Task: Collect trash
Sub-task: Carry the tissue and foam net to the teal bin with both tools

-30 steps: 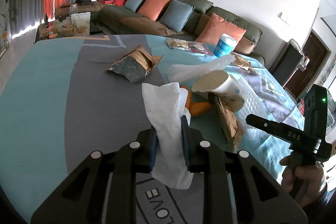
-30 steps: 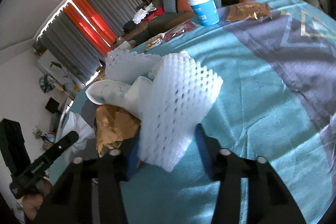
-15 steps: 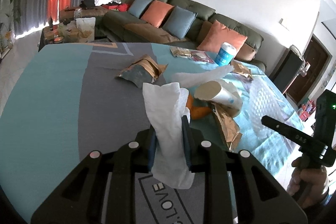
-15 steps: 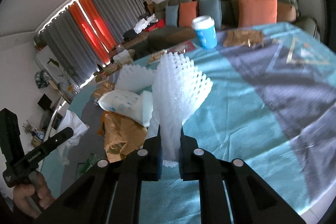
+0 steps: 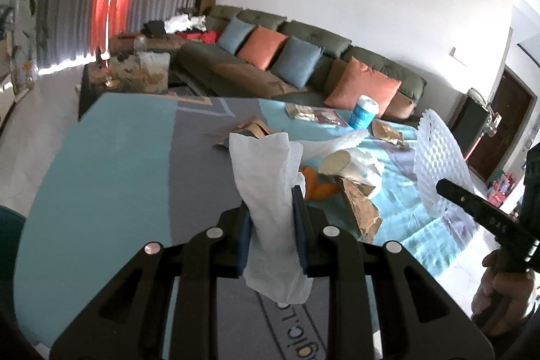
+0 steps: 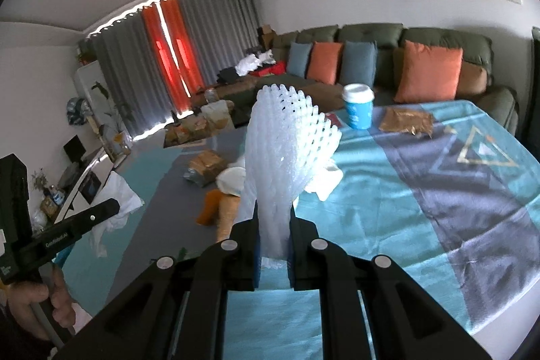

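Observation:
My left gripper [image 5: 271,208] is shut on a white paper tissue [image 5: 266,177] and holds it above the table. My right gripper [image 6: 273,226] is shut on a white foam fruit net [image 6: 287,150], lifted off the table; the net also shows in the left wrist view [image 5: 438,164]. On the teal and grey tablecloth [image 5: 111,164] lie a tipped paper cup [image 5: 351,166], orange peel [image 5: 317,186], a gold wrapper [image 5: 361,208], a brown paper bag [image 5: 251,129] and another white foam sheet [image 5: 334,140].
A blue cup with a white lid [image 6: 358,110] stands at the table's far side beside a gold wrapper [image 6: 406,120] and flat packets [image 5: 314,113]. A green sofa with cushions [image 5: 303,63] runs behind the table. A cluttered low table [image 5: 135,73] stands by the curtains.
Both grippers have risen and pulled back from the table. The right gripper closed on the foam net and lifted it clear. The left still holds the tissue.

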The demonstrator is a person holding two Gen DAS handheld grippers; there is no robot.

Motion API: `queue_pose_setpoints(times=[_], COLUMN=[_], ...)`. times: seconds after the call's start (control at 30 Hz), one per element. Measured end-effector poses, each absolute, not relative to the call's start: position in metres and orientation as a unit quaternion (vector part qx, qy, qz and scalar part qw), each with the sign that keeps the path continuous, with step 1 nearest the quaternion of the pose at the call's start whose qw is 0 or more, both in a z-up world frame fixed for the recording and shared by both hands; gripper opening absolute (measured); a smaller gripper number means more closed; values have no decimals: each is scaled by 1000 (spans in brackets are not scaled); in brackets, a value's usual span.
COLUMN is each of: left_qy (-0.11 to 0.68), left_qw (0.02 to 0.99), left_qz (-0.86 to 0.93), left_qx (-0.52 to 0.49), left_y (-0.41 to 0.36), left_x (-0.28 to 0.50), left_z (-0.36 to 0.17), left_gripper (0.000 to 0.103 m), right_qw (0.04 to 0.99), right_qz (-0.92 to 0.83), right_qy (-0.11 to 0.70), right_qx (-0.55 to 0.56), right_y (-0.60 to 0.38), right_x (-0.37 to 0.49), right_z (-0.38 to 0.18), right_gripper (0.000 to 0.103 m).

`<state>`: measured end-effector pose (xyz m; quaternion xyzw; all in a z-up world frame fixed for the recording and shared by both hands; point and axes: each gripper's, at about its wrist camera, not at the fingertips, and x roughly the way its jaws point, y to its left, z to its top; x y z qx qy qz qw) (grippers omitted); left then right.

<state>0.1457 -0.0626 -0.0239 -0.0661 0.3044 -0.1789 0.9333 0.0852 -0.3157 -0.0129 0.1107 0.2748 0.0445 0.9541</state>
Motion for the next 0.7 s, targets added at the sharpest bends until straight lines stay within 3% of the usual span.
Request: queue_pose_setpoints(times=[0.7], left_qy=[235], left_qw=[962], left_qz=[-113], left_qx=[-76], left_y=[20], left_x=[51], left_z=[15], left_gripper=[22], right_qw=[963], right_qz=[147], right_qy=[219], right_qx=[48], right_y=[-216], right_x=[50], right_z=[28], right_gripper=[10])
